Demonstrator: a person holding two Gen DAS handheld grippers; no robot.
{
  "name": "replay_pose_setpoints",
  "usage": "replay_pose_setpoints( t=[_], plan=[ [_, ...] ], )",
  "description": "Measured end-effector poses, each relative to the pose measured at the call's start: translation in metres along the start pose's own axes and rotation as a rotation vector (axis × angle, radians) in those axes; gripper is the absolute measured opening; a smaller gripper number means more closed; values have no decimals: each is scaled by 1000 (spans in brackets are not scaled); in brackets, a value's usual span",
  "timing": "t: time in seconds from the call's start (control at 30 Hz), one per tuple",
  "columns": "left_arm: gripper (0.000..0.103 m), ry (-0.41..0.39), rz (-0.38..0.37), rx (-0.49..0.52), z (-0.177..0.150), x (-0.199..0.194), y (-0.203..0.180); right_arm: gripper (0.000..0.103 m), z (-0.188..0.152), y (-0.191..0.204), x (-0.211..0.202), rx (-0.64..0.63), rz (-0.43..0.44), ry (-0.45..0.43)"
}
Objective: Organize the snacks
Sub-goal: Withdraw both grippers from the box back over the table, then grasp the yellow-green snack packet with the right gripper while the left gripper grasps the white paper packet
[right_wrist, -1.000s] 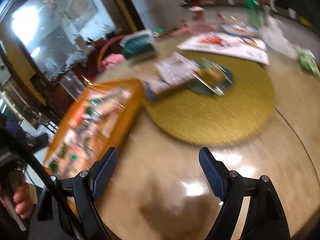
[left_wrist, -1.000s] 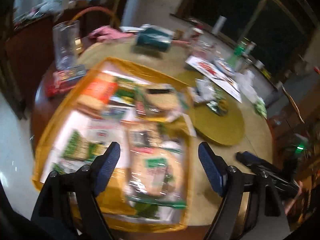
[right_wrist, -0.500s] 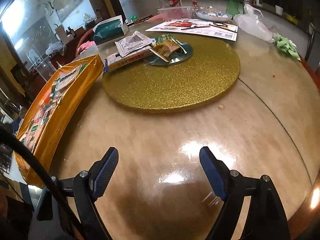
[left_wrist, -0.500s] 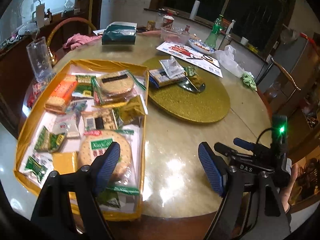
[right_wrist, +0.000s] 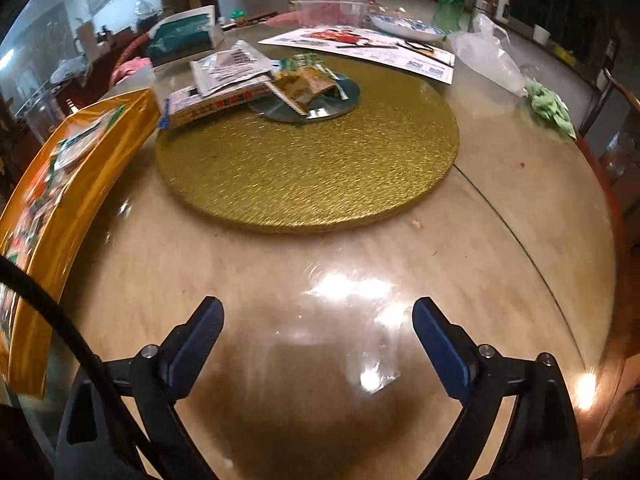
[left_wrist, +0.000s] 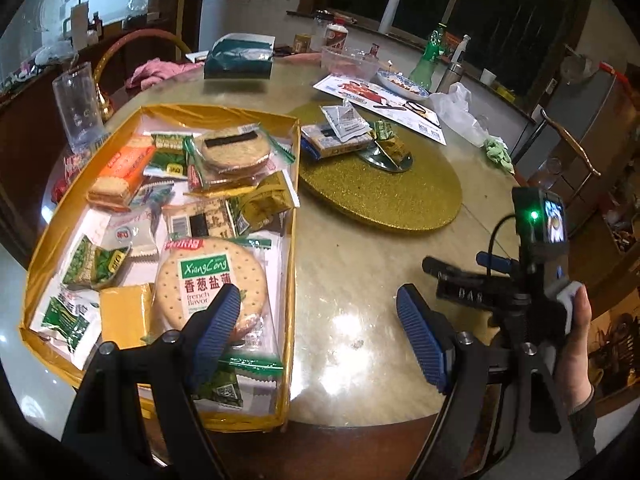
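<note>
A gold-walled tray (left_wrist: 294,216) (right_wrist: 92,168) at the table's left holds several wrapped snacks, among them a round cracker pack (left_wrist: 210,280) and an orange biscuit pack (left_wrist: 124,172). More snack packets (left_wrist: 340,136) (right_wrist: 232,80) lie on the gold round mat (left_wrist: 380,196) (right_wrist: 308,168). My left gripper (left_wrist: 320,328) is open above the tray's right wall, its left finger over the cracker pack, nothing between the pads. My right gripper (right_wrist: 316,344) hovers over bare tabletop with its jaws opening and empty; it also shows, held by a hand (left_wrist: 576,352), in the left wrist view.
The round table (right_wrist: 500,260) carries a teal tissue box (left_wrist: 238,60), a printed sheet (left_wrist: 380,96), a white plastic bag (right_wrist: 488,52), a green cloth (right_wrist: 548,108), a green bottle (left_wrist: 428,58) and a clear glass (left_wrist: 78,104). A chair (left_wrist: 568,148) stands at the right.
The left gripper has drifted right, from over the tray's middle to its right wall. The right gripper tilted downward toward the tabletop and its jaws spread a little wider.
</note>
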State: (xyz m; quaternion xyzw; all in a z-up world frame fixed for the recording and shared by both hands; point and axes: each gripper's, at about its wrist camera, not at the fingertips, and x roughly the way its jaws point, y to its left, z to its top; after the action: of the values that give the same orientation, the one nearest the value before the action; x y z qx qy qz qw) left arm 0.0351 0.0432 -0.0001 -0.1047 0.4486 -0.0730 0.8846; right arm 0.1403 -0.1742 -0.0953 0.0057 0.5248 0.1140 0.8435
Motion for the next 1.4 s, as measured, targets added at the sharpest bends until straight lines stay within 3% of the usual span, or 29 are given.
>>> replay_pose_setpoints(
  t=[0.27, 0.47, 0.57, 0.7, 0.97, 1.07, 1.17, 1.33, 1.4],
  plan=[
    [81, 3, -14, -16, -2, 1, 13, 101, 21, -6, 12, 51, -26, 38],
    [81, 1, -42, -55, -1, 4, 25, 93, 35, 7, 17, 45, 0, 33],
    [81, -4, -58, -59, -1, 3, 29, 85, 48, 8, 18, 79, 86, 24],
    [81, -4, -64, -69, 0, 4, 33, 83, 68, 2, 25, 182, 246, 31],
    [81, -7, -65, -79, 2, 2, 40, 85, 112, -36, 59, 533, 372, 19],
    [81, -7, -65, -74, 3, 2, 40, 84, 128, -37, 68, 569, 355, 15],
    [81, -8, -60, -67, 3, 1, 39, 83, 145, -33, 75, 559, 273, 14],
    [81, -15, -49, -71, 1, -3, 40, 59, 160, -23, 79, 467, 58, 26],
    [81, -15, -46, -73, 1, -4, 39, 44, 154, -22, 76, 453, 80, 32]
  ],
)
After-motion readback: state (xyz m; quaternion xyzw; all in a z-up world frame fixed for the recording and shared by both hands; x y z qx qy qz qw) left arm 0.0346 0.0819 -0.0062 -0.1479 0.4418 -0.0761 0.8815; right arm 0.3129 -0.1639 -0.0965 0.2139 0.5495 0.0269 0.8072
